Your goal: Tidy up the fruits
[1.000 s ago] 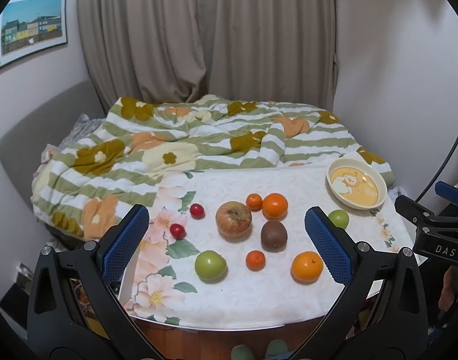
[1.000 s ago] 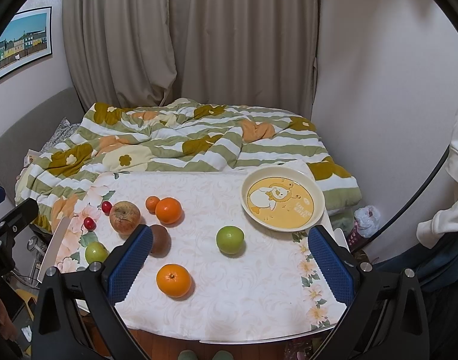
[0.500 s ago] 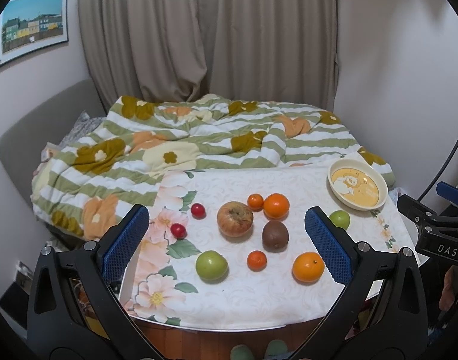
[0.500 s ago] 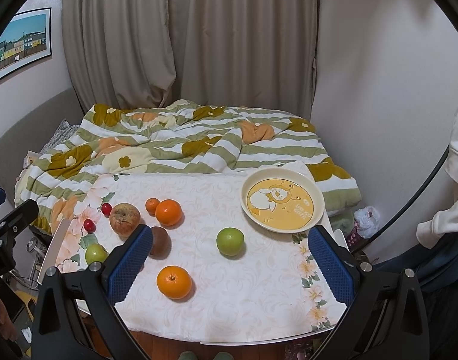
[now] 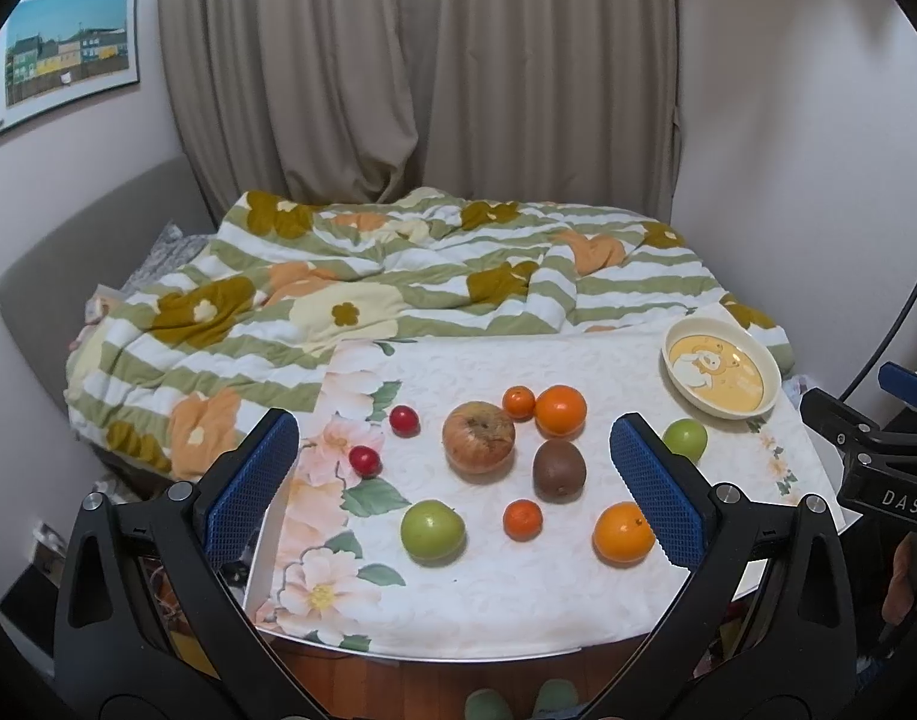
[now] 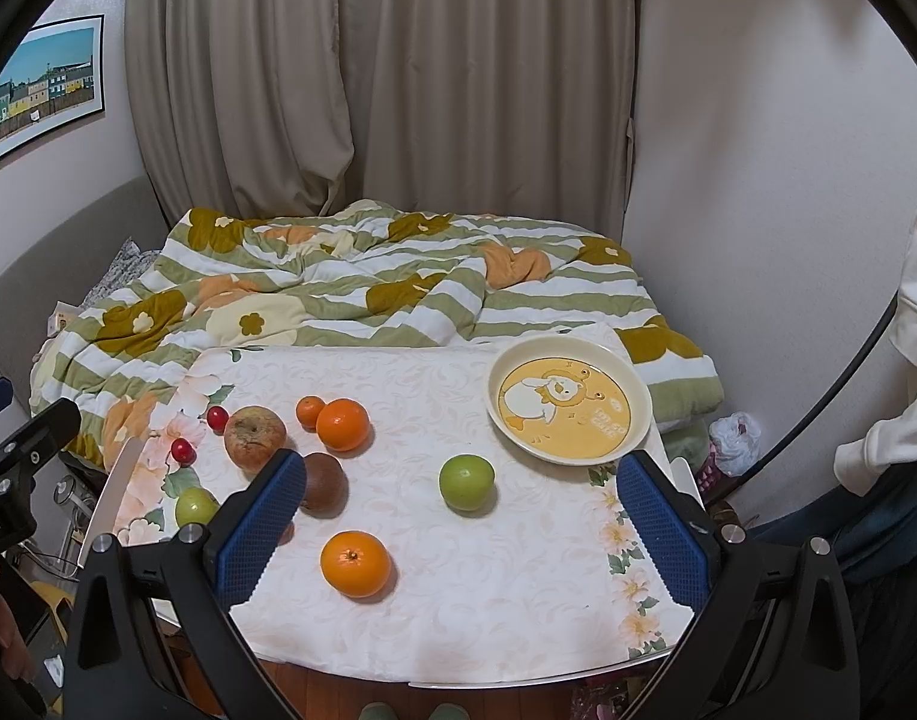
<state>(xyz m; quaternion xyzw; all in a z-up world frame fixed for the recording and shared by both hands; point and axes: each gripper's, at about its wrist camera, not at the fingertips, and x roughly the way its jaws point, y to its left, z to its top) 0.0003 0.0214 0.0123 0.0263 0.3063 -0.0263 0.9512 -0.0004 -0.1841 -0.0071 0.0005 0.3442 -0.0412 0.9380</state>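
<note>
Fruits lie loose on a white floral tablecloth (image 6: 458, 612): a reddish apple (image 5: 478, 437), a brown kiwi (image 5: 559, 469), two large oranges (image 5: 559, 410) (image 6: 355, 564), small tangerines (image 5: 522, 519), two red cherry tomatoes (image 5: 365, 459), and two green apples (image 5: 432, 529) (image 6: 467, 482). A cream bowl with a yellow cartoon inside (image 6: 568, 399) stands empty at the table's back right. My left gripper (image 5: 455, 492) and my right gripper (image 6: 458, 525) both hover open and empty above the table's front edge.
A bed with a green-striped floral quilt (image 5: 398, 276) lies right behind the table, with curtains and walls beyond. The right gripper's body (image 5: 878, 468) shows at the right of the left wrist view. The table's front edge (image 6: 488, 681) is near.
Both views have shifted very slightly; the fruits and the bowl have not moved and both grippers stay open.
</note>
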